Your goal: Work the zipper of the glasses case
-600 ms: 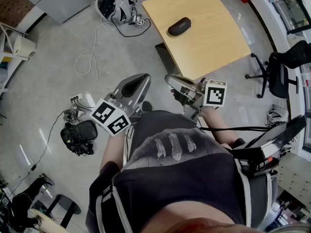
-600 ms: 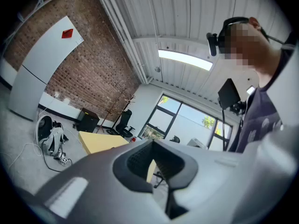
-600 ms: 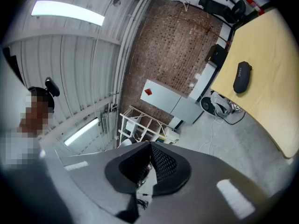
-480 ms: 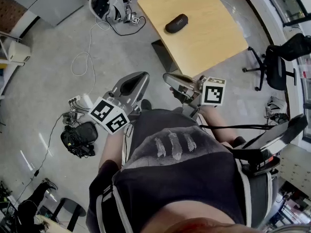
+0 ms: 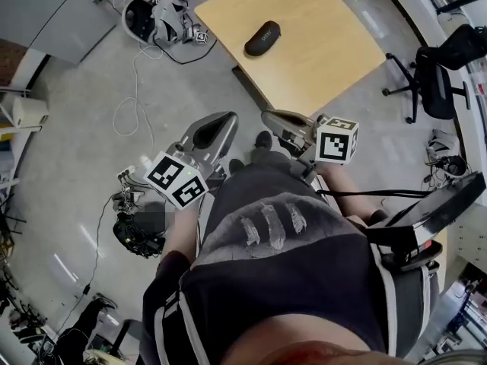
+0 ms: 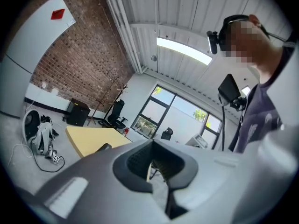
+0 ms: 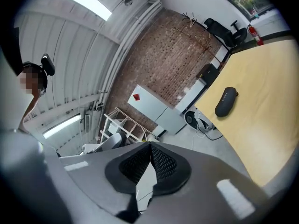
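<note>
No word or number can be read anywhere. The case [image 5: 262, 38] on the table [image 5: 335, 44] carries a small pale print along its side, too small to make out. A red diamond sign [image 7: 135, 97] sits on a white panel [image 7: 149, 107] against the brick wall, and no lettering can be made out on it. The left marker cube [image 5: 176, 179] and right marker cube [image 5: 337, 140] bear black-and-white square patterns, not letters. The person's dark shirt [image 5: 281, 280] has three pale streaks printed on it, without text.
</note>
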Action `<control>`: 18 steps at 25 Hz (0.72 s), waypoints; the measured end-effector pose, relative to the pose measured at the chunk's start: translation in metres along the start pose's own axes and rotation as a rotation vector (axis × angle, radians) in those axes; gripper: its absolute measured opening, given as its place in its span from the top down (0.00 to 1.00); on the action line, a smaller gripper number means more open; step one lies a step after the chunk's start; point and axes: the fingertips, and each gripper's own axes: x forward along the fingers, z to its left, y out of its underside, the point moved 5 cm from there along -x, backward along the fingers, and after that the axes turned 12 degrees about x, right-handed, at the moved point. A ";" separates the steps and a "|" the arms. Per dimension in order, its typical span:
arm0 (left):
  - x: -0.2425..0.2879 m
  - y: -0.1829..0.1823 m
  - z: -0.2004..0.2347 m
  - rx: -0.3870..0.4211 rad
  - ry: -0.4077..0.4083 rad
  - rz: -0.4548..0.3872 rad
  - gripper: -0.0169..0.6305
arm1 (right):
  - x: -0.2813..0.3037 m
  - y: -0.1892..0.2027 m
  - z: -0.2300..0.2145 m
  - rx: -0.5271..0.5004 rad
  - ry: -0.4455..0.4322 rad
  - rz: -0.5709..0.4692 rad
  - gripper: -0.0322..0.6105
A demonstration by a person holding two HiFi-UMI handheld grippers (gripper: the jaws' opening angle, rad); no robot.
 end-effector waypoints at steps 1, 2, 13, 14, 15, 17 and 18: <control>0.007 -0.004 0.002 0.012 -0.006 0.010 0.97 | 0.000 -0.007 -0.006 0.006 -0.004 -0.006 0.96; 0.013 -0.009 0.005 0.028 -0.013 0.022 0.97 | 0.001 -0.014 -0.012 0.010 -0.010 -0.011 0.96; 0.118 -0.014 0.028 0.099 -0.039 0.186 0.97 | -0.022 -0.084 -0.071 -0.087 -0.025 -0.022 0.96; 0.129 -0.013 0.031 0.114 -0.036 0.203 0.97 | -0.026 -0.089 -0.078 -0.088 -0.020 -0.024 0.96; 0.140 -0.011 0.035 0.132 -0.032 0.218 0.97 | -0.031 -0.094 -0.083 -0.095 -0.012 -0.029 0.96; 0.156 -0.010 0.044 0.170 -0.023 0.249 0.97 | -0.040 -0.102 -0.090 -0.114 0.012 -0.046 0.96; 0.163 -0.008 0.048 0.185 -0.020 0.265 0.97 | -0.044 -0.104 -0.093 -0.123 0.025 -0.056 0.96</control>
